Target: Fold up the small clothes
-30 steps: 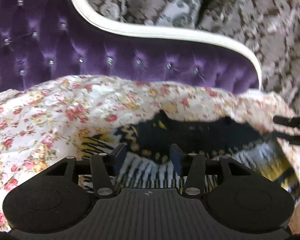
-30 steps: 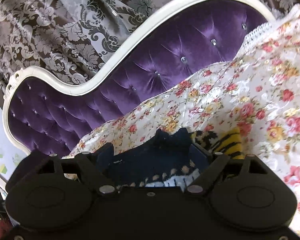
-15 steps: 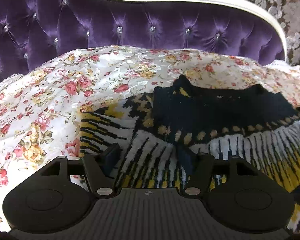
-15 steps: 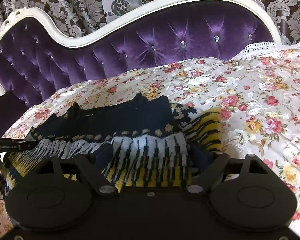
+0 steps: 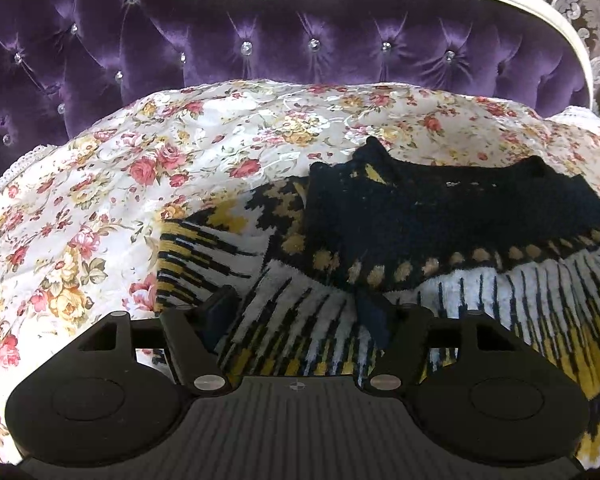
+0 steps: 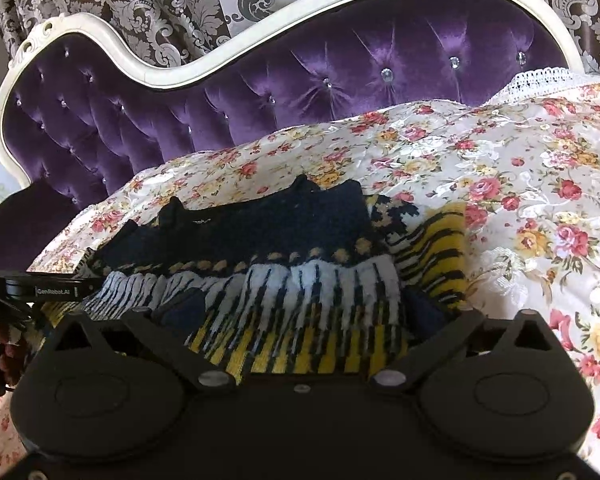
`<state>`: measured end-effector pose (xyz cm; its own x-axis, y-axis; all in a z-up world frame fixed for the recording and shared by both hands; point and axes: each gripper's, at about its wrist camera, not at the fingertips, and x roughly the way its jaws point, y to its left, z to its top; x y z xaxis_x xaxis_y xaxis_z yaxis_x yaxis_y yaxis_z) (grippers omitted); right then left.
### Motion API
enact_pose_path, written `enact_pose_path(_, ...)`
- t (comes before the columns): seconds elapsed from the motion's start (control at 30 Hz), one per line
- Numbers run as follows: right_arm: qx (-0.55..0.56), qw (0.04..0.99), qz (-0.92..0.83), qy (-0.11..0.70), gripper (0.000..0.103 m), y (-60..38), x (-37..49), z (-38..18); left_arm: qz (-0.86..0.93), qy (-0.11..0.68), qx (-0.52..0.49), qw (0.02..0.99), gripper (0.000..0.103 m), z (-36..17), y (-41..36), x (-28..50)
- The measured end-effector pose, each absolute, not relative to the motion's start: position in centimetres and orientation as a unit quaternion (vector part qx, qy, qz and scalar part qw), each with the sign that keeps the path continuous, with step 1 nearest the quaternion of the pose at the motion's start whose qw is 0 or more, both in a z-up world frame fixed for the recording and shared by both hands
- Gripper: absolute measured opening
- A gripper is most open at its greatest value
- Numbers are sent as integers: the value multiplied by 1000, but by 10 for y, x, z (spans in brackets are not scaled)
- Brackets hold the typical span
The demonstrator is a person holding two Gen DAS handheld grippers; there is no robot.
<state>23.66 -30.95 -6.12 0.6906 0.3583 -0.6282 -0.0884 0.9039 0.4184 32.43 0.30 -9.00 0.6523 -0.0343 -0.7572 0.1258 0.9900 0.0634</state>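
We tilt both grippers, left [image 5: 298, 312] and right [image 6: 304, 312], down over the sweater [image 5: 400, 240]; jaws just widened, gripping nothing.

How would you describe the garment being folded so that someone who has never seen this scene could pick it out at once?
Start at the purple tufted sofa back and come down to the floral cover spread below it. The knitted sweater lies there, in front of both grippers. It is the only knit: dark navy on top, a row of tan dots, then white and yellow stripes.

Both tongs [image 5: 296, 316] [image 6: 300, 312] just opened — sweater [image 5: 440, 220] laid flat
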Motion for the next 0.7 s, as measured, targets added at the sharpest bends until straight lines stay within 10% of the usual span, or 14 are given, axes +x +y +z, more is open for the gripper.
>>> enact_pose_path(0.23, 201, 891, 135, 384, 99, -318, 236, -59, -36, 412, 58, 909, 68, -91, 0, 323)
enact_pose_path(0.53, 166, 907, 98, 374, 12, -324, 230, -50, -37, 416, 56, 907, 68, -90, 1, 325)
enact_pose_path(0.7, 114, 914, 56, 387, 11, -328, 233, -54, -37, 416, 56, 907, 68, -90, 1, 325)
